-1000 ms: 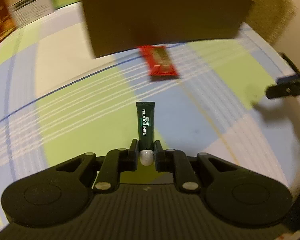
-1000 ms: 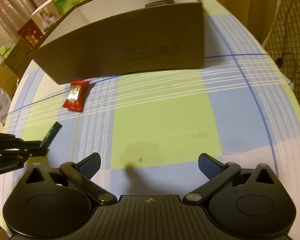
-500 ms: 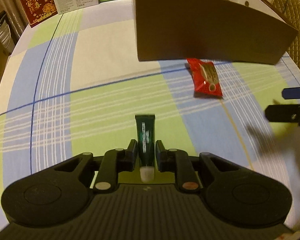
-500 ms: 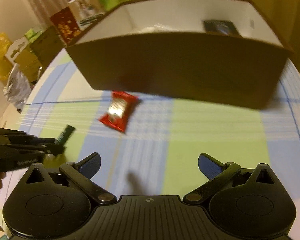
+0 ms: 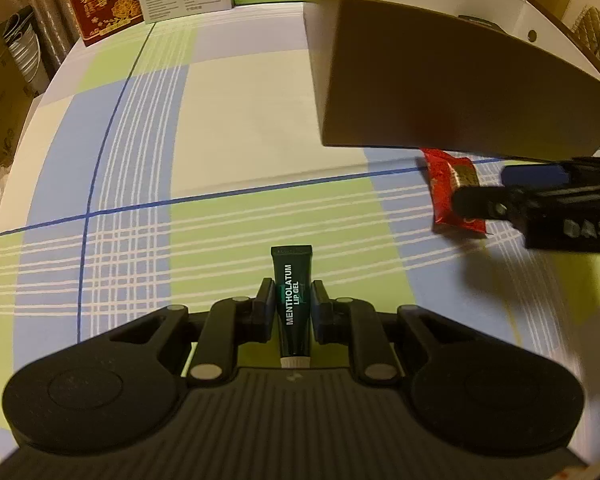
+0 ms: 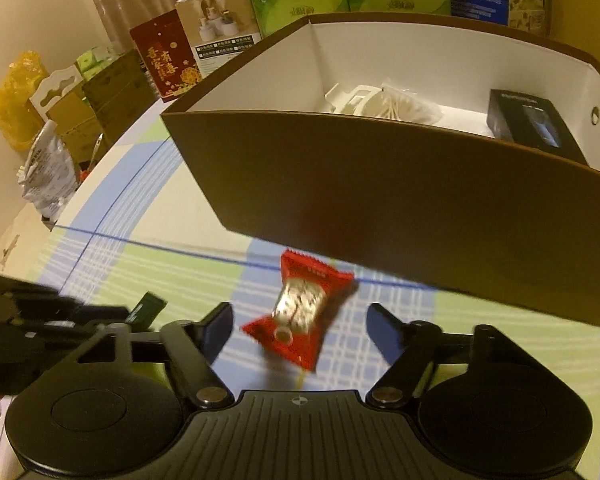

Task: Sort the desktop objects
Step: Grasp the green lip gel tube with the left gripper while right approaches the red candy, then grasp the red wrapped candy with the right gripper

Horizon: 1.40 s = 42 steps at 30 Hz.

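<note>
On the checked tablecloth [image 5: 228, 128] before the brown box [image 6: 380, 184], your left gripper [image 5: 293, 304] clamps the dark lip-gel tube [image 5: 294, 300], while your right gripper [image 6: 300, 326], tilted down, has been closing, pads apart around the red snack packet [image 6: 300, 312].

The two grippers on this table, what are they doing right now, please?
A person is sorting small things toward the brown box. The left gripper is shut on a dark lip gel tube. The right gripper has its jaws on either side of a red snack packet lying on the checked cloth in front of the box; the jaws have just been closing and do not touch the packet yet.
</note>
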Each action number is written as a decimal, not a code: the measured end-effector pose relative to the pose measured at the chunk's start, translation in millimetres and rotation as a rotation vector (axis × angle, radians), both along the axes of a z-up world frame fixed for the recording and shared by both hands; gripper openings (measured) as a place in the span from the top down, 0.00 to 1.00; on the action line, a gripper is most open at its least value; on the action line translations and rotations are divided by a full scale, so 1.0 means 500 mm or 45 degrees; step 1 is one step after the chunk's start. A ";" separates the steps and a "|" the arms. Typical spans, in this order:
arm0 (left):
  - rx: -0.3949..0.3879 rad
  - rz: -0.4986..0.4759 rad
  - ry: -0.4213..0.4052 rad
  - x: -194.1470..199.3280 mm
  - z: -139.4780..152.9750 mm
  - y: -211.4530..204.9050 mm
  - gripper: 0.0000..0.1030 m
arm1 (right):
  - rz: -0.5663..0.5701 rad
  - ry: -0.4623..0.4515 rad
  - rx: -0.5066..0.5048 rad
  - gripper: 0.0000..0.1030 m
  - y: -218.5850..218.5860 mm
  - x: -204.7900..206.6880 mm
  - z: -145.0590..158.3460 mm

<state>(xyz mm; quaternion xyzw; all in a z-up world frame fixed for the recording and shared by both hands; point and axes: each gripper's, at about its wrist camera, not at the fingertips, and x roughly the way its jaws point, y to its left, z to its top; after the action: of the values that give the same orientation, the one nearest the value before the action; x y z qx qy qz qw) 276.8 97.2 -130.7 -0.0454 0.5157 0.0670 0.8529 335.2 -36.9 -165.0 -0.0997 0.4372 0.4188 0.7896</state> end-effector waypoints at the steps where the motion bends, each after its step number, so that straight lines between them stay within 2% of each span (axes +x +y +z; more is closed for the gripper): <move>1: 0.000 0.007 0.001 0.000 0.000 0.004 0.86 | -0.004 -0.002 -0.014 0.44 0.007 0.004 -0.006; 5: 0.001 0.020 0.004 -0.003 -0.001 0.015 0.86 | -0.005 -0.007 -0.058 0.55 0.018 0.012 -0.021; 7: 0.000 0.022 0.009 -0.002 -0.001 0.017 0.86 | 0.018 0.007 -0.066 0.70 0.021 0.013 -0.028; 8: 0.001 0.020 0.012 -0.002 -0.001 0.018 0.85 | 0.031 0.018 -0.064 0.71 0.018 0.012 -0.030; 20: 0.013 -0.029 0.023 -0.030 0.002 -0.007 0.86 | 0.044 0.077 -0.105 0.72 -0.069 -0.015 -0.016; 29: -0.062 -0.187 0.015 -0.086 0.001 -0.117 0.86 | 0.017 0.040 -0.182 0.72 -0.211 -0.074 0.001; 33: -0.052 -0.267 0.019 -0.107 -0.002 -0.167 0.86 | 0.010 0.044 -0.211 0.72 -0.261 -0.107 0.009; 42: -0.033 -0.298 0.045 -0.151 0.001 -0.179 0.82 | 0.002 0.061 -0.197 0.69 -0.315 -0.158 0.013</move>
<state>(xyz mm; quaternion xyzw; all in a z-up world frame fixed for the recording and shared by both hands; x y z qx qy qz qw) 201.2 7.9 -130.4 0.0051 0.5332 -0.0390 0.8451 256.3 -194.6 -158.7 -0.1510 0.4868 0.3867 0.7685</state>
